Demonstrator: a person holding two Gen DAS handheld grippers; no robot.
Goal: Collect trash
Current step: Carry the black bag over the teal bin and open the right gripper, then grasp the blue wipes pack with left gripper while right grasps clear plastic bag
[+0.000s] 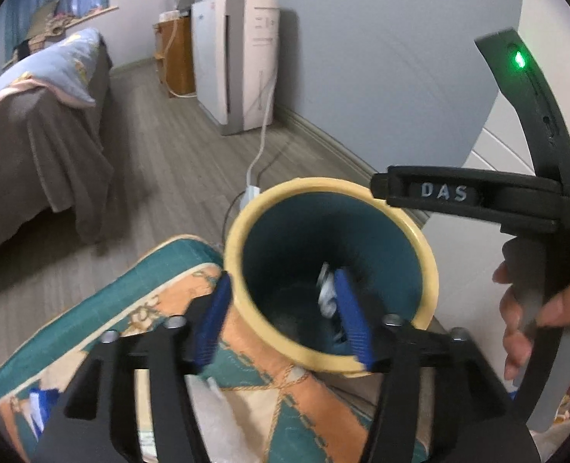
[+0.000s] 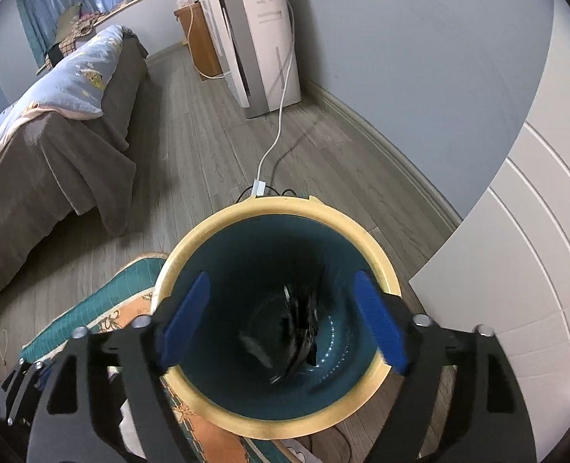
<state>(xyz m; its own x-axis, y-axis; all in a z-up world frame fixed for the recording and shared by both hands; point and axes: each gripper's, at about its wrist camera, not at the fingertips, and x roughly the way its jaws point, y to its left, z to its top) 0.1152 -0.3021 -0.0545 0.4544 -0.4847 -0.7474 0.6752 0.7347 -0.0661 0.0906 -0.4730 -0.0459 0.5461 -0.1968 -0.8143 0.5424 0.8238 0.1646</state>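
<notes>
A waste bin [image 2: 285, 204] with a cream rim and a teal inside stands on the floor right under both tools. My right gripper [image 2: 283, 322] hangs open over its mouth, blue pads wide apart and nothing between them. Dark, blurred scraps of trash [image 2: 300, 332] lie or fall deep inside. In the left wrist view the same bin [image 1: 246, 216] shows. My left gripper [image 1: 283, 320] is open across the near rim, one pad outside the bin and one over the inside. A white crumpled scrap [image 1: 325, 293] shows inside, beside that pad. A hand [image 1: 535, 320] holds the right tool's black body [image 1: 443, 193].
A teal and orange patterned cushion [image 1: 161, 308] lies against the bin's left side. A bed with a grey cover [image 2: 53, 162] stands to the left. A white appliance [image 2: 262, 38] stands by the wall, its cable running to a plug [image 2: 260, 187] behind the bin. A white panelled door [image 2: 516, 250] is on the right.
</notes>
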